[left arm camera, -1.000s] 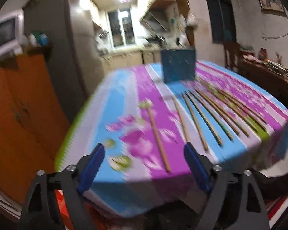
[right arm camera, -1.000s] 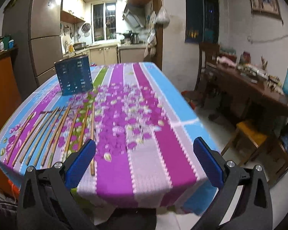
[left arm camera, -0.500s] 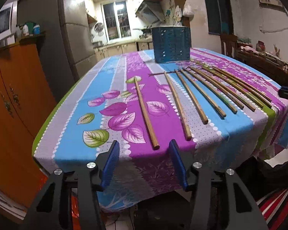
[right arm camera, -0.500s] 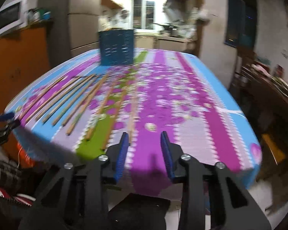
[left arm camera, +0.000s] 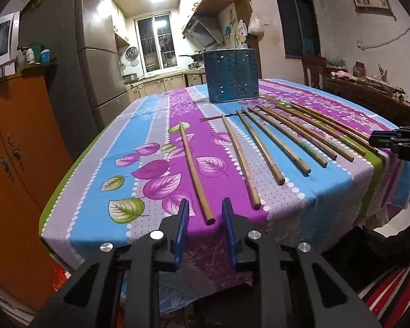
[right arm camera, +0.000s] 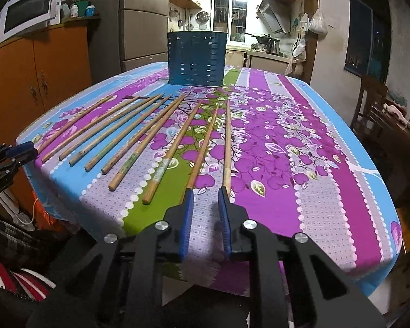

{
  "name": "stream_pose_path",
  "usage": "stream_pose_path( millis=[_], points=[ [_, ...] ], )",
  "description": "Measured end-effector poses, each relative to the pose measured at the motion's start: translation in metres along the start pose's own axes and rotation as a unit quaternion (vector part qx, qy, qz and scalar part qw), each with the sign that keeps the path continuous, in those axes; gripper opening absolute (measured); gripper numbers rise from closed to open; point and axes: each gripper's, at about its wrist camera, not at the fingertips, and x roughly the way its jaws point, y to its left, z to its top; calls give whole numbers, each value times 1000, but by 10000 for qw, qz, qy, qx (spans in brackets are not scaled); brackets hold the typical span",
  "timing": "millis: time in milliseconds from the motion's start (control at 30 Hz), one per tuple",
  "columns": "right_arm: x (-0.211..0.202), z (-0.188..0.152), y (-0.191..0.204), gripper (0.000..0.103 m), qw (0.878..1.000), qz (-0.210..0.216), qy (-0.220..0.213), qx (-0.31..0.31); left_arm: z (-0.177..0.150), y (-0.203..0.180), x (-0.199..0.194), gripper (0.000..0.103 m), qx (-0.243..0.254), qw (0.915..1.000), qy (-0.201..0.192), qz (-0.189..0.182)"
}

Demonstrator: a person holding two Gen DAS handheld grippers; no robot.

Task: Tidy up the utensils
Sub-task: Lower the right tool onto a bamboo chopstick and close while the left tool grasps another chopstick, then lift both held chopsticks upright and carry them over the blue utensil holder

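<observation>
Several wooden chopsticks lie in a fan on the flowered tablecloth (left arm camera: 155, 142). A blue perforated utensil holder (left arm camera: 233, 76) stands upright at the far end; it also shows in the right wrist view (right arm camera: 196, 58). My left gripper (left arm camera: 205, 205) is open with a narrow gap, its jaws on either side of the near end of the leftmost chopstick (left arm camera: 195, 172), not touching it. My right gripper (right arm camera: 205, 195) is open with a narrow gap at the near ends of the two rightmost chopsticks (right arm camera: 227, 147), at the table's front edge. Both grippers are empty.
An orange cabinet (left arm camera: 16, 142) stands left of the table and a refrigerator (left arm camera: 95, 63) behind it. A wooden chair (right arm camera: 369, 101) and a cluttered side table (left arm camera: 369, 93) stand to the right. The kitchen counter lies beyond.
Both grippers have narrowed from wide open to a small gap and moved in to the table's front edge. The left now lines up with the leftmost chopstick, the right with the rightmost ones.
</observation>
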Motion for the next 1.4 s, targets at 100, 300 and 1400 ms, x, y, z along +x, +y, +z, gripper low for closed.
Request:
stream_pose_path(
  millis=[100,300,1400],
  points=[
    [-1,0,-4,17,9999,-31,-24,107,-2,-2,1,20,65,10000,-1,-19],
    [-3,0,-14,17,9996,-46,-61,288,-1,-5,-2,20,94,9999,-122,-24],
    [-6,-7,-37,5,9927,146,-377,1132,-1,11,-5,8,-415,9984,-349,-139]
  ],
)
